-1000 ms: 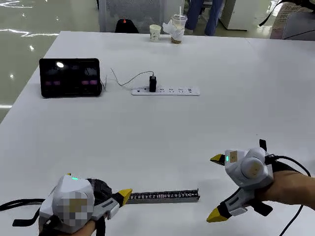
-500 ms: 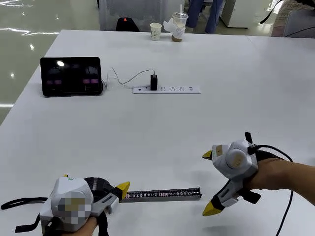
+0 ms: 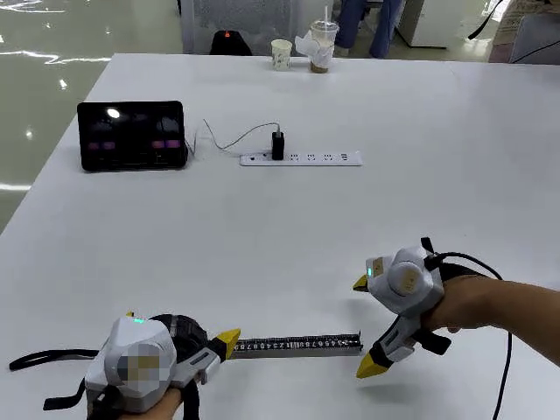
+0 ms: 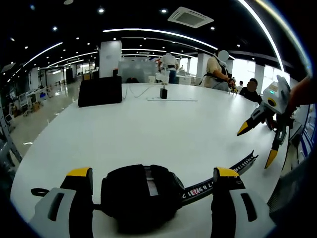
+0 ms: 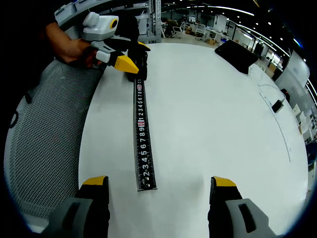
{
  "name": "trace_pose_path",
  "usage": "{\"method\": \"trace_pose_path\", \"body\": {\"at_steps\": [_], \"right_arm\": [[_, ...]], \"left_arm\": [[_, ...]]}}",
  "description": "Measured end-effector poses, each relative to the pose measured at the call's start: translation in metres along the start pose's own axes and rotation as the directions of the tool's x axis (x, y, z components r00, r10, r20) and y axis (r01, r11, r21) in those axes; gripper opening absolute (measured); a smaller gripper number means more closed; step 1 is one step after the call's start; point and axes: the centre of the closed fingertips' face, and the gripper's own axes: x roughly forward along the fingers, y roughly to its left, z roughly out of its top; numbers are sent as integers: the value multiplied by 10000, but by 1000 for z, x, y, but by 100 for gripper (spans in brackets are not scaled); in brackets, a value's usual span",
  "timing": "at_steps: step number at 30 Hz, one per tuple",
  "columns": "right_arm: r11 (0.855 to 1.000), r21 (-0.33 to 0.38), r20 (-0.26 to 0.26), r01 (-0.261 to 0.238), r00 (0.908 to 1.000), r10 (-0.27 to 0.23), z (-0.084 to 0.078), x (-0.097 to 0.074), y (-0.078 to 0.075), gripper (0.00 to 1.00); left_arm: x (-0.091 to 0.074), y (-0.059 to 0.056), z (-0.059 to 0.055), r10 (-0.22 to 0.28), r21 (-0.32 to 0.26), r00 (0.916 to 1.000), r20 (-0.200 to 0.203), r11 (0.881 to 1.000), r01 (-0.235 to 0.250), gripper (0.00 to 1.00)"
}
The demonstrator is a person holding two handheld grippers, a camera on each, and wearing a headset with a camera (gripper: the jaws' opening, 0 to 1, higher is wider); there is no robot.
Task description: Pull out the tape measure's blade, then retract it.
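One tape measure (image 4: 141, 193): sitting by the counter's (image 3: 350, 219) near left corner, with the left claw (image 4: 152, 172) clamping its black case.
Blade (image 5: 142, 144): lying flat along the near edge, reaching out rightward from the case.
Right claw (image 5: 158, 181): gaping wide, gripping nothing, hovering just beside the blade's tip.
Progress: the pull-out is looking at least partly done. Retracting is remaining, seemingly by feeding the blade back into the case.
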Motion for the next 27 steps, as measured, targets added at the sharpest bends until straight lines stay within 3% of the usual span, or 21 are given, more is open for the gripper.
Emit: {"method": "trace_pose_path", "body": {"at_steps": [4,10,27], "right_arm": [[9995,-267,-45,-185,9998,184,0,2,3,65],[9983,-310,-220,-501,9985,494,-2,3,10,50],[9955,-724,-692,-605,9961,555,-11,6,16,23]], "left_arm": [[0,3,-1,83,-138,10000,-26,9999,-83,98],[-1,6,-2,228,-217,9997,-74,9995,-229,95],[0,8,-1,256,-316,9997,-11,9992,-256,94]]}}
